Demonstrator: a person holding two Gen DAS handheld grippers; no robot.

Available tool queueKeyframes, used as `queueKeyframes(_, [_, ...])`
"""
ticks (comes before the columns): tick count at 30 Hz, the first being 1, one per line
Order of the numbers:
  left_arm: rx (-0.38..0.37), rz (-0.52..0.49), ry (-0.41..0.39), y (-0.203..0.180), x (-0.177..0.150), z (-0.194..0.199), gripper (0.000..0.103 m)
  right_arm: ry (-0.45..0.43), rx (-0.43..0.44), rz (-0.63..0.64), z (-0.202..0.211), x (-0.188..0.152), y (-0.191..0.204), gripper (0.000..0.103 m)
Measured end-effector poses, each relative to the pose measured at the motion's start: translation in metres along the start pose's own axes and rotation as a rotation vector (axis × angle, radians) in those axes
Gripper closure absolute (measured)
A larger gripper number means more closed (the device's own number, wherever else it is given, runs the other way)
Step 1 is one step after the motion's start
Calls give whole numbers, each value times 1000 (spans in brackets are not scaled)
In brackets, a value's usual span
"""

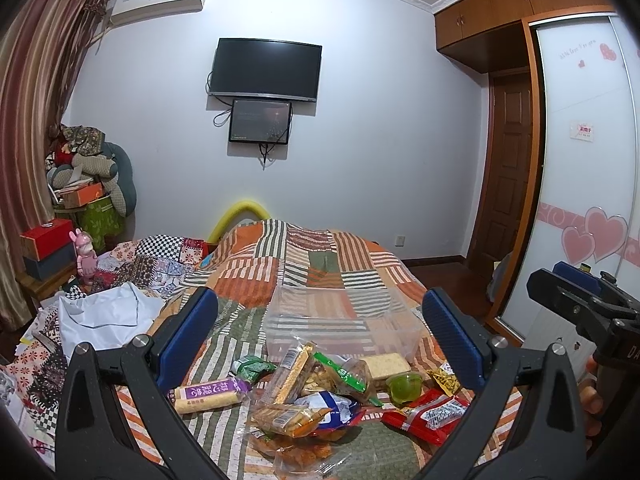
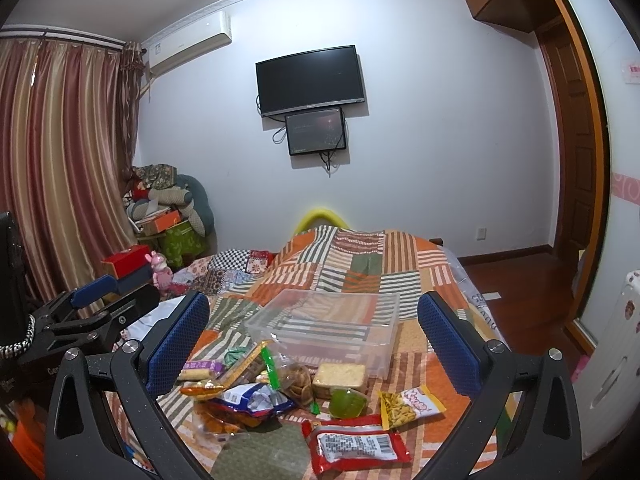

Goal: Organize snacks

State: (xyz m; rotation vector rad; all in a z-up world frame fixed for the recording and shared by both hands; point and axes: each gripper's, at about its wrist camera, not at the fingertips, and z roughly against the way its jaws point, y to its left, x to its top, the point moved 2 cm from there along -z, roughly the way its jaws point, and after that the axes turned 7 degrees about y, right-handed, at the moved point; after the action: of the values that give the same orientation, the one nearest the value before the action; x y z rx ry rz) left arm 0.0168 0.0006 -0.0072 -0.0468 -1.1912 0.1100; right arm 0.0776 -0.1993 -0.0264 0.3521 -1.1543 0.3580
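Note:
A heap of snack packets lies on the patchwork bedspread [image 1: 320, 264] just in front of both grippers. It includes a red packet [image 1: 428, 414] [image 2: 354, 446], a green jelly cup [image 1: 405, 387] [image 2: 347, 403], a yellow peanut packet [image 2: 408, 404], a purple-labelled roll [image 1: 208, 394], a pale cracker pack [image 1: 386, 364] [image 2: 340, 375] and a blue-and-white bag [image 1: 324, 406] [image 2: 252, 398]. Behind the heap stands a clear plastic box [image 1: 340, 320] [image 2: 332, 324] with nothing in it. My left gripper [image 1: 320, 344] and right gripper [image 2: 316, 340] both hang open above the heap, holding nothing.
White cloth [image 1: 108, 316] and crumpled quilts lie on the bed's left. A pink toy [image 1: 86, 256] and stacked boxes [image 1: 46, 248] stand by the curtain. The right gripper's body [image 1: 580, 308] shows at the left view's right edge. A wardrobe [image 1: 584, 160] flanks the bed's right.

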Motion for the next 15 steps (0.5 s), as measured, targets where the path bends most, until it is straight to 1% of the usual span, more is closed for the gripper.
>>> queueKeyframes(10, [7, -5, -6, -1, 2, 2, 0, -3, 0, -7, 1, 1, -4, 0])
queueKeyframes(15, [-12, -19, 3, -2, 2, 3, 0, -3, -5, -5, -1, -1, -6, 0])
